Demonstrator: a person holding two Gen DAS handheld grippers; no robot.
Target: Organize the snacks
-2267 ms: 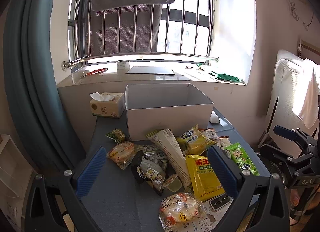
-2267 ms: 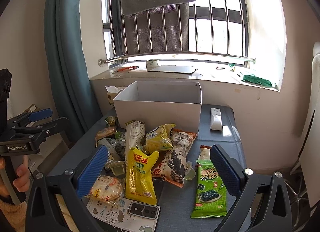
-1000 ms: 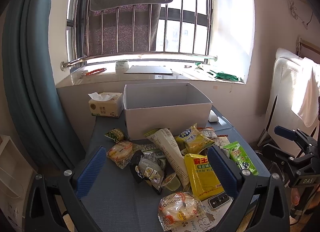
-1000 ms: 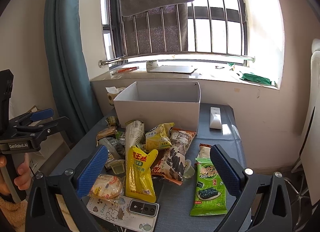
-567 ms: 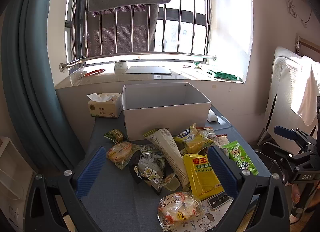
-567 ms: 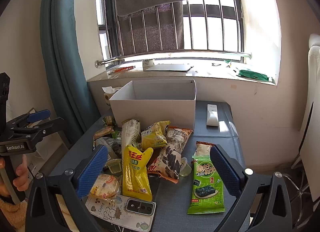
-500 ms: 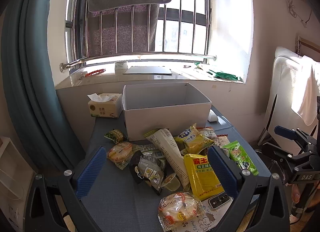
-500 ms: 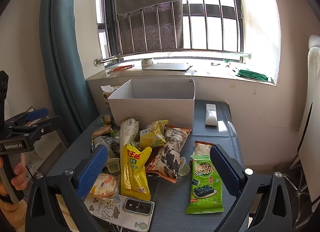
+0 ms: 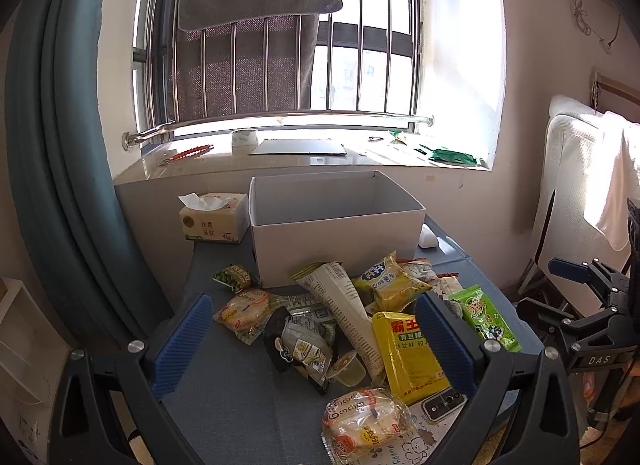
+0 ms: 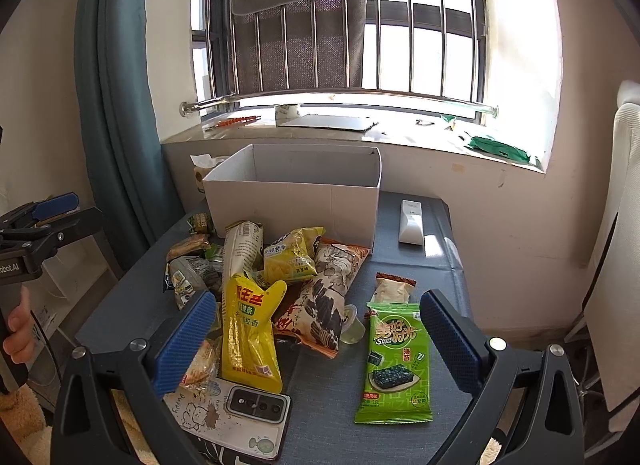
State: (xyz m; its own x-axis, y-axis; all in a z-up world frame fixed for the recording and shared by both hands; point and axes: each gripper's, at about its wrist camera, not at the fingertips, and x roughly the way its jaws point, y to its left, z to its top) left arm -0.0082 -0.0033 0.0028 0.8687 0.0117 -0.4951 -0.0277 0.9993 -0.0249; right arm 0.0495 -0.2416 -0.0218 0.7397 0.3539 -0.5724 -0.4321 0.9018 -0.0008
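Observation:
A pile of snack packets lies on the grey table in front of an empty white cardboard box (image 9: 336,233) (image 10: 292,209). Among them are a yellow bag (image 10: 248,337) (image 9: 404,349), a green seaweed packet (image 10: 396,361) (image 9: 484,317), a long beige packet (image 9: 344,305) and a round bread pack (image 9: 364,425). My left gripper (image 9: 314,345) hovers open over the near part of the pile, holding nothing. My right gripper (image 10: 318,345) is open too, low over the table's near edge, with the yellow bag and seaweed packet between its fingers' lines.
A phone (image 10: 256,405) lies on a printed sheet at the near edge. A white remote (image 10: 411,221) rests right of the box, a tissue pack (image 9: 212,221) to its left. Teal curtain (image 9: 60,145) on the left, windowsill behind, white chair (image 9: 580,169) on the right.
The right gripper has drifted a little forward and lower toward the snacks. The left gripper has hardly moved. Both stayed open and nothing on the table shifted.

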